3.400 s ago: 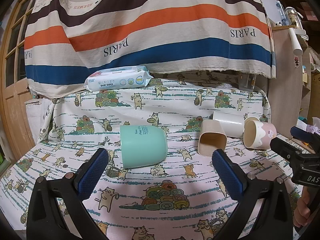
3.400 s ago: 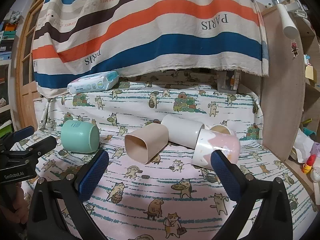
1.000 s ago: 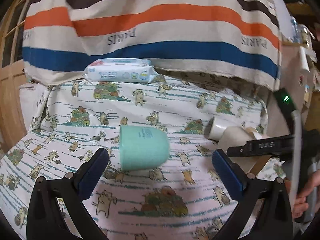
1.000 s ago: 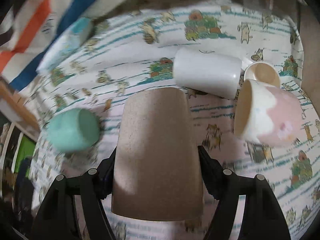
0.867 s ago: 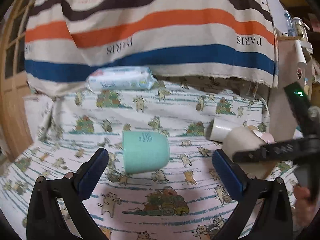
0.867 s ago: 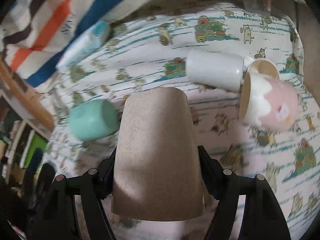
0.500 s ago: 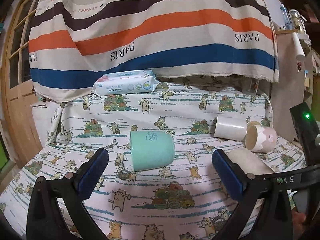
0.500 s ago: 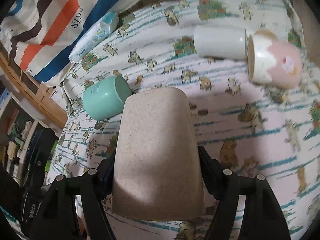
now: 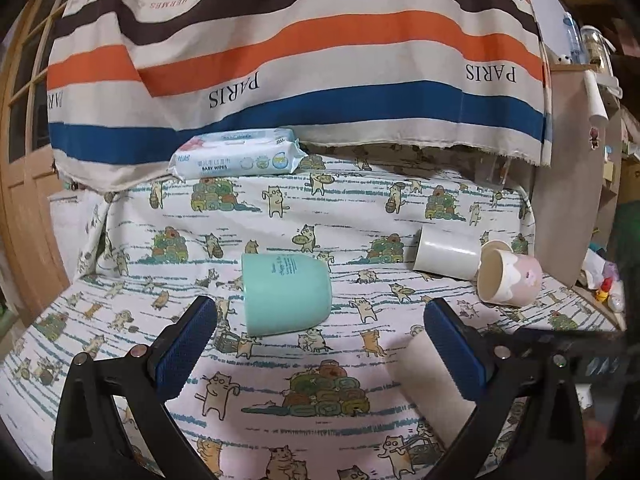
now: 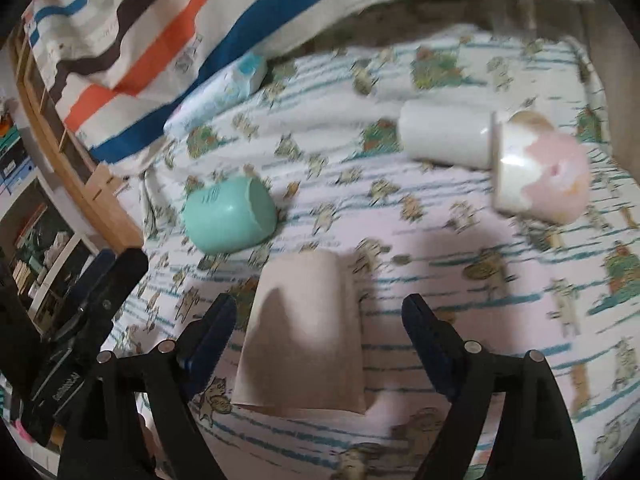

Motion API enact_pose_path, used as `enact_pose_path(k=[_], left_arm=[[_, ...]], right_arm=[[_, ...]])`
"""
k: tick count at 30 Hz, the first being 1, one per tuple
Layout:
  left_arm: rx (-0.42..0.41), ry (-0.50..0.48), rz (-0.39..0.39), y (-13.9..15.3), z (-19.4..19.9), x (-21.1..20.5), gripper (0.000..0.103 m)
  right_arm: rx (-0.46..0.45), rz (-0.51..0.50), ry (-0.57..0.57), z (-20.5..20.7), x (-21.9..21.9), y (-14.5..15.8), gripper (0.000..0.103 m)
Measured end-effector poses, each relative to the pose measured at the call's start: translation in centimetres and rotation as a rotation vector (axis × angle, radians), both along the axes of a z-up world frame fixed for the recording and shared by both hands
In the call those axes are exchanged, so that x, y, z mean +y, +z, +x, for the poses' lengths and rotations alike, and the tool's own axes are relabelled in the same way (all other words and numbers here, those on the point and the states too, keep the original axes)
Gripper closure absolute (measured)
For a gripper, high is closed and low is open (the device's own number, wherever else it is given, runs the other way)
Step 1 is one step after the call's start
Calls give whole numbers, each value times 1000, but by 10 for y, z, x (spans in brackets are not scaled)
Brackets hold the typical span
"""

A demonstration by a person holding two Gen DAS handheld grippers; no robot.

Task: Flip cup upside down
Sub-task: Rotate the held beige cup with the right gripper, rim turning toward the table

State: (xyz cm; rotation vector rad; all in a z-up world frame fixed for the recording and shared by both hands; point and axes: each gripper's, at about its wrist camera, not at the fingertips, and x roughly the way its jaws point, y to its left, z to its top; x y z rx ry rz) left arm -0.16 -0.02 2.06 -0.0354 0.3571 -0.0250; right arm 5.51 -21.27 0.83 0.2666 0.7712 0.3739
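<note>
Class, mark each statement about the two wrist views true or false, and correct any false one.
1. The right gripper is clamped on the beige cup. False: its jaws stand open, with gaps on both sides of the cup.
2. The beige cup stands on the cat-print cloth with its closed base up. True.
3. The mint cup stands upright. False: it lies on its side.
4. The pink cup lies on its side next to the white cup. True.
5. The baby wipes pack sits between the left gripper jaws. False: it lies at the far edge, by the striped fabric.
</note>
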Motion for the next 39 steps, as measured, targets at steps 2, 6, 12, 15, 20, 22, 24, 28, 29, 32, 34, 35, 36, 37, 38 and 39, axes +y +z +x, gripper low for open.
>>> enact_pose_path(k=[2,6,12,15,20,22,24,28,29,32,34,35,36,37,38,39], left_arm=[[4,-1,6,1,0,-3,0],[74,-26,-37,3,7,-6,0],[180,28,10,7,19,-20,0],[204,-10,-6,11,20,-27,0],[205,-10,3,18,26,-36,0],[243,-5,-20,16,32,-37,0],[314,24,-35,11,43,-37,0],[465,69,-63,-5,66,-41,0],[481,65,-78,-9,69,-43,0],[532,49,-125,-13,77,-48,0],[554,39,-148,-14,80,-53,0],[565,30,-161,-14,82,-56,0],[572,23,-168,-13,84,-60,0],[580,18,-170,-13,85,-65,0],[587,15,-165,-13,87,-70,0],[596,14,-157,-13,90,-75,0]], right_arm=[[-61,-17,-42,-4,-14,6,17],[-229,-86,-153,-22,-38,18,17],[-454,-254,-280,-53,-53,35,16],[-566,-274,-315,-63,-62,34,11],[-533,-293,-331,-51,-75,25,8],[-518,-248,-320,-49,-83,24,8],[-516,-229,-328,-48,-88,22,8],[-501,-224,-325,-46,-88,18,7],[-504,-229,-327,-47,-88,18,7],[-504,-239,-322,-47,-85,18,1],[-501,-245,-319,-45,-84,18,1],[-498,-248,-318,-45,-84,17,1],[-497,-250,-317,-44,-84,17,1],[-497,-250,-316,-45,-84,17,1],[-500,-249,-317,-45,-84,18,1],[-502,-249,-319,-45,-84,18,1]])
